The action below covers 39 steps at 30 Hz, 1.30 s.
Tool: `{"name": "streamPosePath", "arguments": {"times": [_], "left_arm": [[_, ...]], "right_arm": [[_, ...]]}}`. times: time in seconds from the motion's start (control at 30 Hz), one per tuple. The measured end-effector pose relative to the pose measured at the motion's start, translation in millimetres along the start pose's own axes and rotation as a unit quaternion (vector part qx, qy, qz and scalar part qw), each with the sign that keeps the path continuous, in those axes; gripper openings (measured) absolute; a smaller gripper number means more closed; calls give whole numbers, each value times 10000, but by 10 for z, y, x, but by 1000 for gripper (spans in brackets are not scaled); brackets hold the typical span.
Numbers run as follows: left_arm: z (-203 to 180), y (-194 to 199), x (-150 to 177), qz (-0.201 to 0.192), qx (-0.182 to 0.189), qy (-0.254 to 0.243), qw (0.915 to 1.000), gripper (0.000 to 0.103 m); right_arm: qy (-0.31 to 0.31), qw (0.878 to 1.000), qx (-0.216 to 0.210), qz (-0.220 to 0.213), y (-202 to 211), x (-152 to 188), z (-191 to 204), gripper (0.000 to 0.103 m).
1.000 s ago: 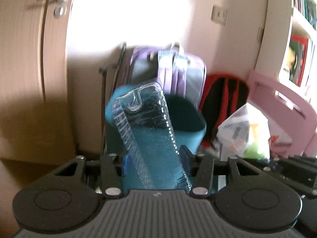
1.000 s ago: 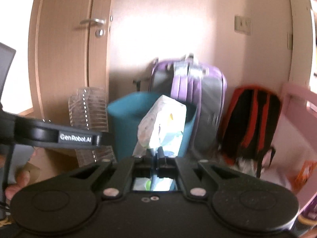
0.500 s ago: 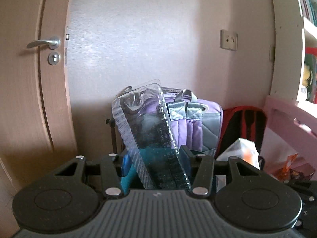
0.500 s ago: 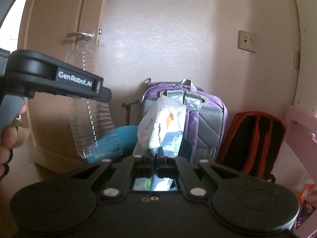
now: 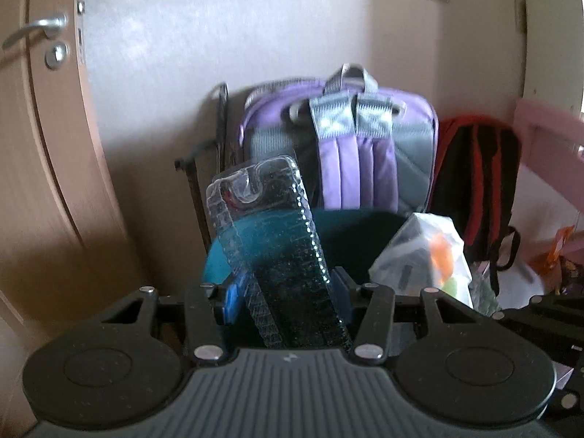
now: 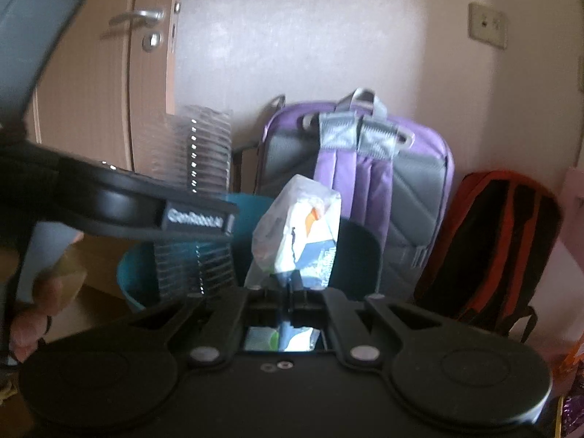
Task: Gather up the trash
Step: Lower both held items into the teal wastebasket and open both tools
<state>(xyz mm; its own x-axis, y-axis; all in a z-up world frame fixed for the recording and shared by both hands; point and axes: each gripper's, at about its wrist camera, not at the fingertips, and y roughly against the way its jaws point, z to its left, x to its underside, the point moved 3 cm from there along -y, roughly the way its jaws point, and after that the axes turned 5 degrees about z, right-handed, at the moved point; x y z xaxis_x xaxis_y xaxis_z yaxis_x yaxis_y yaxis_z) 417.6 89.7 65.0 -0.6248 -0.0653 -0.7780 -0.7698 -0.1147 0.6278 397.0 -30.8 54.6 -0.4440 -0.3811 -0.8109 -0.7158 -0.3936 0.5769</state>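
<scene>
My left gripper (image 5: 284, 292) is shut on a clear ribbed plastic tray (image 5: 270, 241) that stands upright between its jaws. A teal bin (image 5: 365, 233) sits on the floor just beyond it. My right gripper (image 6: 292, 284) is shut on a white printed wrapper (image 6: 299, 230), held over the teal bin (image 6: 361, 252). The wrapper also shows in the left wrist view (image 5: 423, 259) to the right. The left gripper (image 6: 197, 219) and its plastic tray (image 6: 197, 168) show in the right wrist view over the bin's left rim.
A purple and grey backpack (image 5: 346, 153) leans on the wall behind the bin. A red and black backpack (image 5: 478, 186) stands to its right. A wooden door (image 5: 36, 127) is at the left. Pink furniture (image 5: 547, 135) is at the right.
Both grippers have dropped and moved closer to the teal bin, which now fills more of both views. Each still holds its item.
</scene>
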Motion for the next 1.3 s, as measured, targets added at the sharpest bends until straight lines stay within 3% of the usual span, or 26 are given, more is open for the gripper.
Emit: {"name": "streamPosePath", "arguments": {"times": [0.3, 0.37, 0.43, 0.6, 1.07, 1.3], "left_arm": [[5, -350, 99, 565, 66, 92, 9983, 52], [19, -397, 109, 636, 144, 179, 9977, 55], [27, -426, 132, 691, 156, 246, 9972, 71], [24, -405, 154, 663, 85, 304, 9973, 74], [39, 268, 281, 435, 203, 584, 9971, 83], [8, 705, 515, 451, 117, 471, 9978, 83]], "right_arm": [[127, 9990, -212, 366, -265, 158, 28, 14], [138, 9989, -213, 389, -291, 183, 27, 17], [118, 9987, -246, 421, -297, 203, 34, 20], [104, 9988, -230, 421, -284, 207, 39, 36], [2, 9995, -220, 227, 219, 256, 95, 77], [-1, 9997, -178, 184, 605, 385, 170, 89]]}}
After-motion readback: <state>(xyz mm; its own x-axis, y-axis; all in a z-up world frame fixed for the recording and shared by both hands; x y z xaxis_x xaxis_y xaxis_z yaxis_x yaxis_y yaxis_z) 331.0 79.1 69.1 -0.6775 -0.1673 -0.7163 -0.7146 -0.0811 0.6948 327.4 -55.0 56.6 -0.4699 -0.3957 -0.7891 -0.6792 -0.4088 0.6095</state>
